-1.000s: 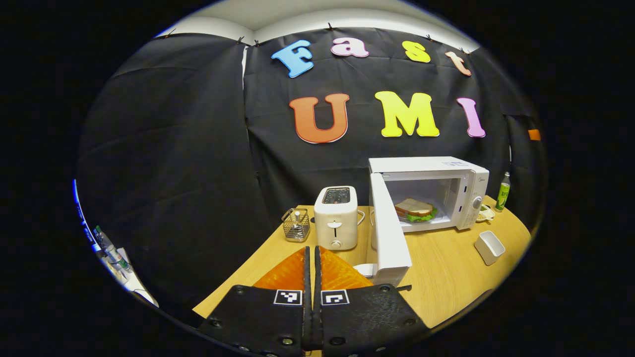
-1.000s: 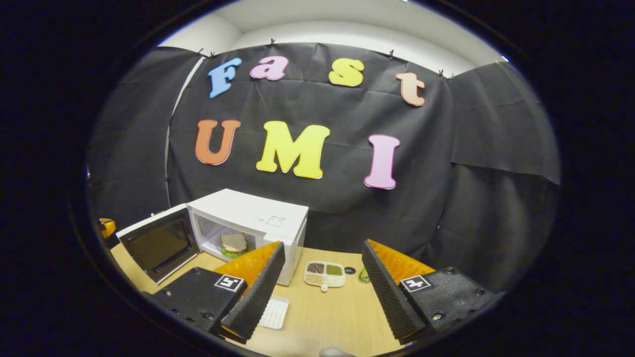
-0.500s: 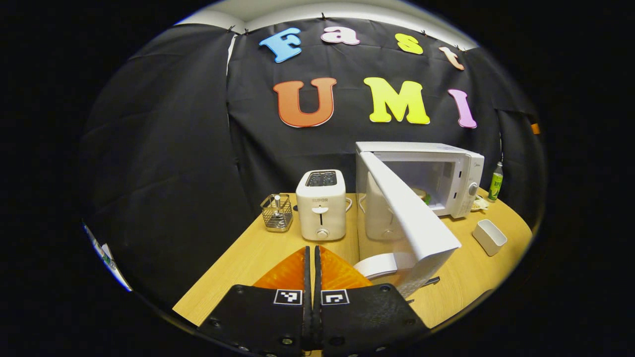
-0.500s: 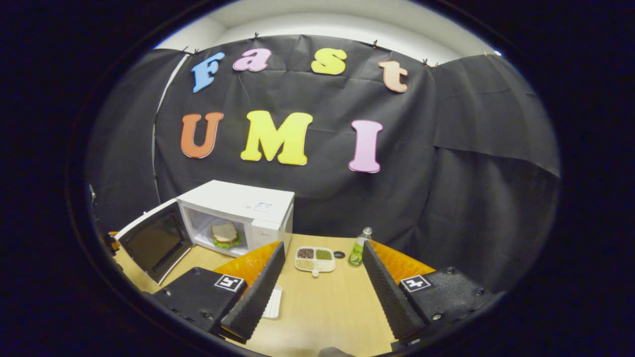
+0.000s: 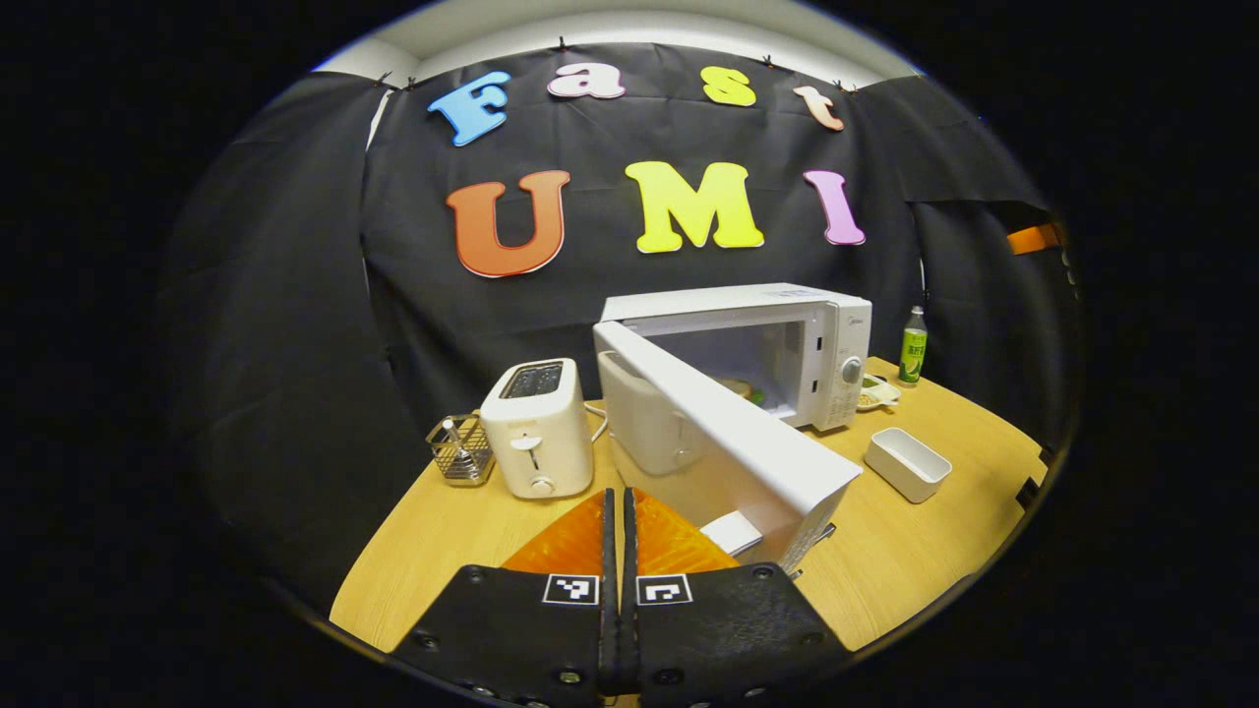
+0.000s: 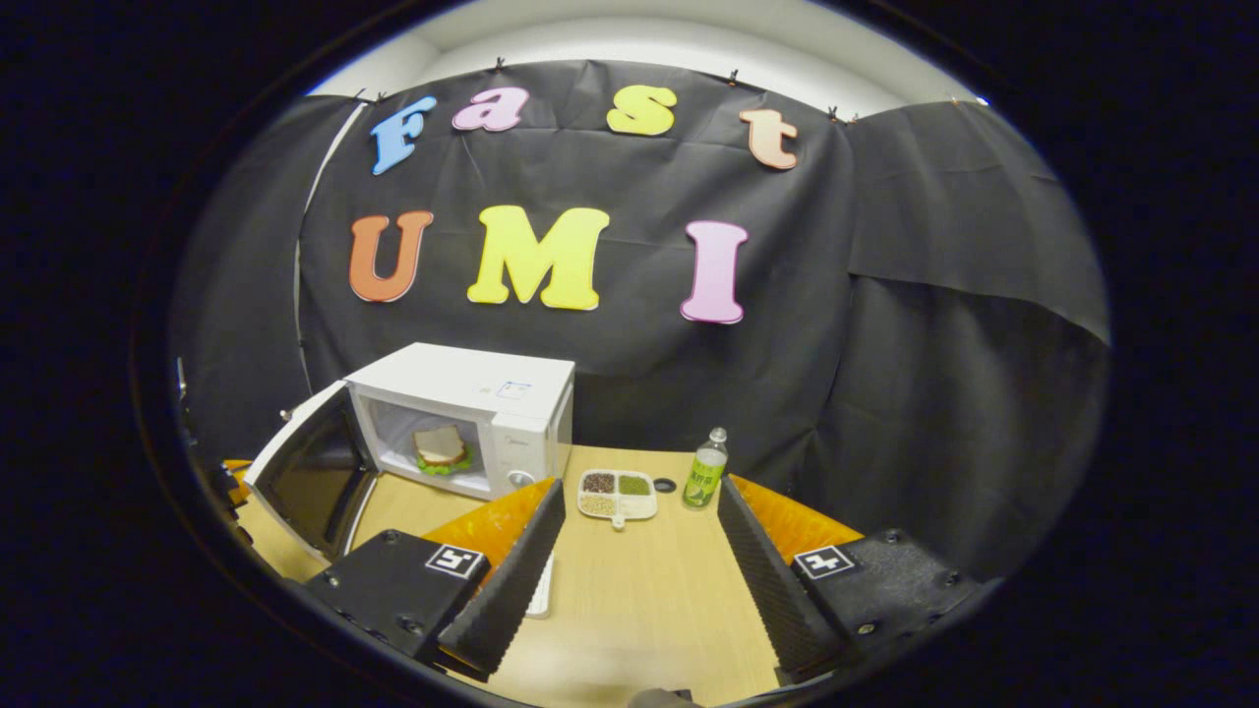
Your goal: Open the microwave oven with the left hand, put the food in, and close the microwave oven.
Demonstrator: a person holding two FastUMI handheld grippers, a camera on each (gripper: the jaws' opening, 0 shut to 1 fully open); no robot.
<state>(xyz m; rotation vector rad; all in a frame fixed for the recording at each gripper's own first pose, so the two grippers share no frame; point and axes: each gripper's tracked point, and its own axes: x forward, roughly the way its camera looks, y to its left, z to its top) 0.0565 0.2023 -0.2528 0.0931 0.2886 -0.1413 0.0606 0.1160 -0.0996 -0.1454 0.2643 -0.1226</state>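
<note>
With the sandwich sitting inside the microwave, its light, stiff door half-open should swing easily from a nudge at its free edge by the empty, pressed-together left gripper, while the right gripper gapes empty.

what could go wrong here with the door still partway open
The left gripper is shut, with its tips near the outer face of the microwave door; pushing with closed tips, they might slide off the smooth panel. The sandwich sits near the front of the cavity, so the door may catch it. A hard shove might shift the microwave toward the sectioned dish.
</note>
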